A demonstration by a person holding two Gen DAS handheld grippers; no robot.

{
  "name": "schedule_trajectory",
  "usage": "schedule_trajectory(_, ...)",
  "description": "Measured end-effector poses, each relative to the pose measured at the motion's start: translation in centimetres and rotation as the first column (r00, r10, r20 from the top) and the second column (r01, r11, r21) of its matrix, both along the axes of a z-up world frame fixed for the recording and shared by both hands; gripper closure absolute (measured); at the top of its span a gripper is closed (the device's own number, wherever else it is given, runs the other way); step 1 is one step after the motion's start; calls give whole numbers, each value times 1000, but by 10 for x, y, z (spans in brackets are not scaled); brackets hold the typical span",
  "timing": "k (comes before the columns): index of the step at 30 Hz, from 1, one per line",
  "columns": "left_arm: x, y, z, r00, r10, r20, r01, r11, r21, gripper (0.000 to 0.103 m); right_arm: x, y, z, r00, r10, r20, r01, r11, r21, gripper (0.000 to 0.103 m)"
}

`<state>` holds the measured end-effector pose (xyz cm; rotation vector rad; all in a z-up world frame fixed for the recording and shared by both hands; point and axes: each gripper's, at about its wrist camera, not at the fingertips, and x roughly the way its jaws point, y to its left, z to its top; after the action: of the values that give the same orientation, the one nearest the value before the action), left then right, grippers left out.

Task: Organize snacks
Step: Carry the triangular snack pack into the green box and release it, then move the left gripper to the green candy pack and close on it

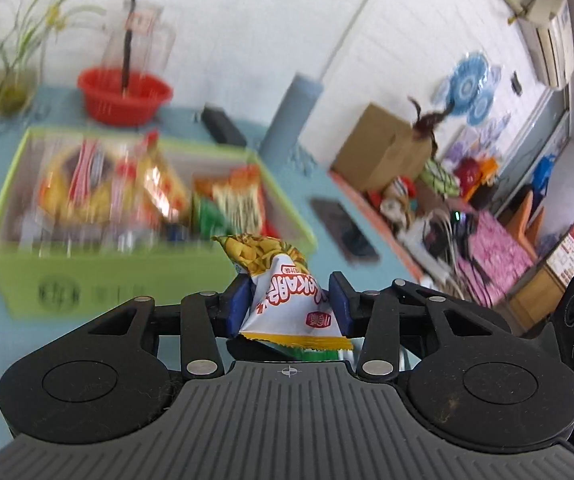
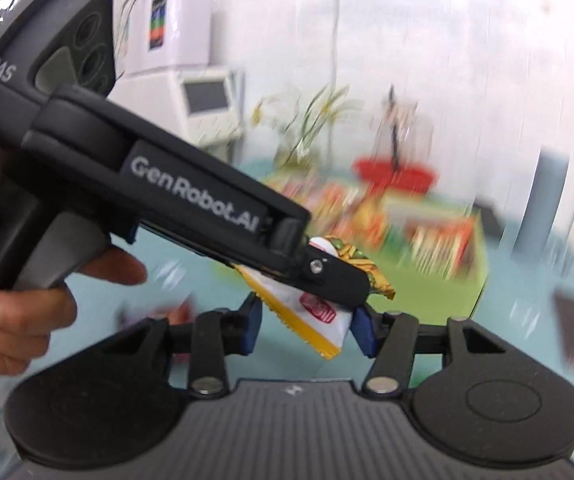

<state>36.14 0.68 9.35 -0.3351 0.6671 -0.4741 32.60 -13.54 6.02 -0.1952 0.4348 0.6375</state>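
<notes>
The left gripper (image 1: 290,304) is clamped on a white-and-yellow snack packet (image 1: 283,280), its tail reaching between the right gripper (image 2: 311,330) pads (whether those pinch it, I cannot tell).

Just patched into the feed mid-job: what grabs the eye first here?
A crumpled snack packet, white with a yellow end, pinched in the left gripper above the blue table. Behind it, at left, sits a green box crammed with snacks, with a red bowl beyond. In the right wrist view, that packet hangs between the right gripper's blue pads.
</notes>
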Motion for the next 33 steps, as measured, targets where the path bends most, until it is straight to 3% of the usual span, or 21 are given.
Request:
schedule_trajectory(3, 44, 1, 2, 999, 41, 11, -41, 999, -12, 79, 48, 3, 12, 1000, -16, 20, 16, 1000, -7, 42)
schedule_trajectory(6, 77, 11, -14, 995, 91, -38, -93, 995, -42, 79, 92, 8, 7, 1000, -8, -7, 8, 1000, -20, 42)
schedule_trajectory(8, 89, 18, -22, 992, 99, -81, -102, 994, -36, 71, 111, 13, -1, 1000, -1, -27, 0, 999, -35, 41)
schedule_trajectory(9, 90, 22, -21, 992, 104, -72, -107, 994, -34, 61, 116, 14, -4, 1000, -5, -21, 4, 999, -34, 35)
schedule_trajectory(10, 88, 27, -19, 992, 121, -44, -123, 991, -44, 42, 118, 12, -6, 1000, -11, -7, 11, 1000, -17, 28)
schedule_trajectory(11, 83, 34, -15, 988, 151, -22, -152, 987, -49, 34, 121, 11, -6, 1000, -9, -6, 9, 1000, -10, 19)
schedule_trajectory(12, 78, 39, -11, 983, 182, -1, -182, 982, -58, 29, 121, 11, -4, 1000, 0, -1, 0, 1000, -25, 18)
schedule_trajectory(14, 72, 49, -3, 978, 206, 21, -203, 976, -82, 29, 115, 7, 2, 999, -13, 52, 14, 999, -34, 12)
schedule_trajectory(17, 65, 55, 6, 977, 210, 36, -205, 972, -111, 27, 106, -1, 14, 995, -22, 97, 24, 999, -27, 11)
schedule_trajectory(22, 56, 47, 17, 981, 182, 63, -177, 980, -89, 26, 96, -12, 25, 992, -47, 118, 50, 999, -18, 11)
schedule_trajectory(26, 47, 26, 20, 991, 109, 75, -104, 992, -73, 25, 88, -29, 14, 994, -97, 59, 99, 994, -37, 11)
schedule_trajectory(30, 39, -12, 15, 997, 23, 68, -23, 1000, 6, 24, 67, -56, -16, 987, -160, -20, 158, 985, -74, 11)
schedule_trajectory(33, 32, -42, 8, 998, -54, 45, 51, 997, 56, 21, 58, -79, -45, 975, -197, -105, 198, 980, -2, 11)
